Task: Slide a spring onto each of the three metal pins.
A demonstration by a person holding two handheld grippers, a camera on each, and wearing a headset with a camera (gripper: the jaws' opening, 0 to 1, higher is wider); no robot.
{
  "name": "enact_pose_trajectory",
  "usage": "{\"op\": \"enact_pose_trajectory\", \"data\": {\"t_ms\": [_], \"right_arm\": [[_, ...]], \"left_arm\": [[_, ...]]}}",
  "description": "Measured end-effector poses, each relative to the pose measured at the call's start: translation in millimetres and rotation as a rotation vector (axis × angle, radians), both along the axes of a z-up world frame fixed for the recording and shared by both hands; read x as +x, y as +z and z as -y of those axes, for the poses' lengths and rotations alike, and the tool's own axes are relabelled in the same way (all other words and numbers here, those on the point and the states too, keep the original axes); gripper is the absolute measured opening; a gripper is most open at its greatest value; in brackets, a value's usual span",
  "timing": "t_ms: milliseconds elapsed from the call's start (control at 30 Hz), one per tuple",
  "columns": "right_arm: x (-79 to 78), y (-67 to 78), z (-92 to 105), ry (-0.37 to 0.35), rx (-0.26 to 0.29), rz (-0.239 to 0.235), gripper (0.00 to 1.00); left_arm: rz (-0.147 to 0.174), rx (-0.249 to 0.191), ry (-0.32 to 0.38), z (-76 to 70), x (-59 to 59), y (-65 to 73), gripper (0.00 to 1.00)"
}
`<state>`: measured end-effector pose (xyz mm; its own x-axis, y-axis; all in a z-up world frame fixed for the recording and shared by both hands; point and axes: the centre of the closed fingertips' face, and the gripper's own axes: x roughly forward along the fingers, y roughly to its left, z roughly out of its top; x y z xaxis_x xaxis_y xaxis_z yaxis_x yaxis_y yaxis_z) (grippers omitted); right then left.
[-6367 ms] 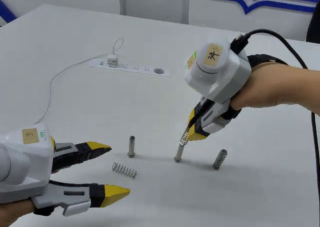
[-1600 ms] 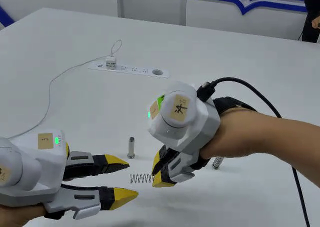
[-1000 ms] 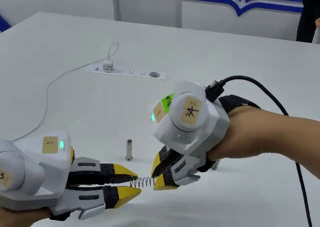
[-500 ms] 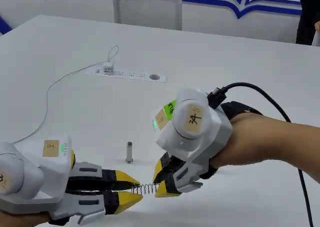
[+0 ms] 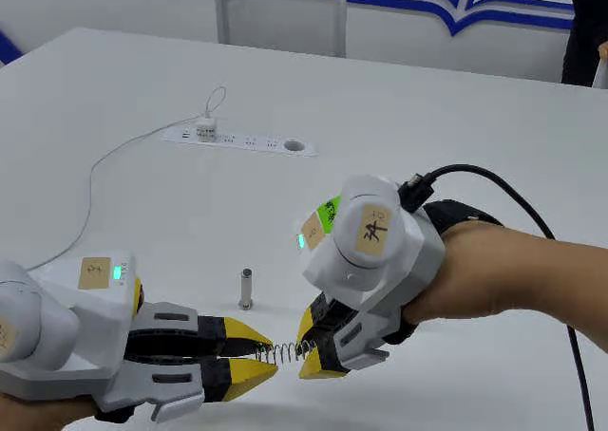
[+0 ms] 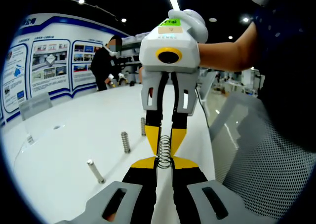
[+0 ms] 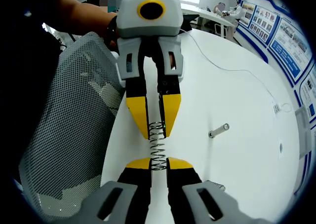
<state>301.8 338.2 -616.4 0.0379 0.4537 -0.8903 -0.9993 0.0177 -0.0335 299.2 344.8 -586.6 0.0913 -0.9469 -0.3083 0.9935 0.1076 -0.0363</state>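
A short steel spring (image 5: 284,352) hangs level just above the white table (image 5: 456,137), held at both ends. My left gripper (image 5: 267,357) is shut on its left end, my right gripper (image 5: 306,354) on its right end. In the left gripper view the spring (image 6: 164,148) runs from my left gripper (image 6: 163,163) up to the right gripper (image 6: 166,136). One bare metal pin (image 5: 246,288) stands just behind the spring. Two pins wearing springs (image 6: 126,141) (image 6: 143,126) stand farther off; in the head view the right gripper hides them.
A white power strip (image 5: 242,139) with a plug and a cable (image 5: 93,172) lies at the table's far side. A chair (image 5: 280,18) stands beyond it. A mesh chair (image 7: 81,110) is close to the table's near edge. A person (image 6: 105,63) stands far back.
The right gripper left the middle pin and picked the loose spring off the table. The left gripper, open before, has shut on the spring's other end, which now hangs between the two.
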Motion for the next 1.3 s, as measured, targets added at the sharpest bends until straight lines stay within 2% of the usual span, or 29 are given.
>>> {"op": "enact_pose_trajectory", "data": {"t_ms": [233,467,600,967,1300], "right_arm": [[1.2,13.9,-5.1,-0.005,0.022,0.012,0.12],[0.3,27.6,-17.4,-0.008,0.069,0.0,0.12],[-0.5,31.3,-23.7,0.0,0.075,0.002,0.12],[-0.6,36.1,-31.5,0.022,0.069,0.01,0.12],[3.1,33.9,-30.8,0.019,0.053,0.009,0.12]], "left_arm": [[-0.003,0.014,0.002,-1.1,1.4,-4.8,0.1],[-0.008,0.021,0.006,-1.0,1.8,-8.5,0.1],[-0.009,0.02,0.01,-0.7,2.1,-8.8,0.1],[-0.007,0.017,0.014,1.7,3.5,-9.1,0.1],[-0.002,0.02,0.035,0.7,7.4,-10.8,0.11]]}}
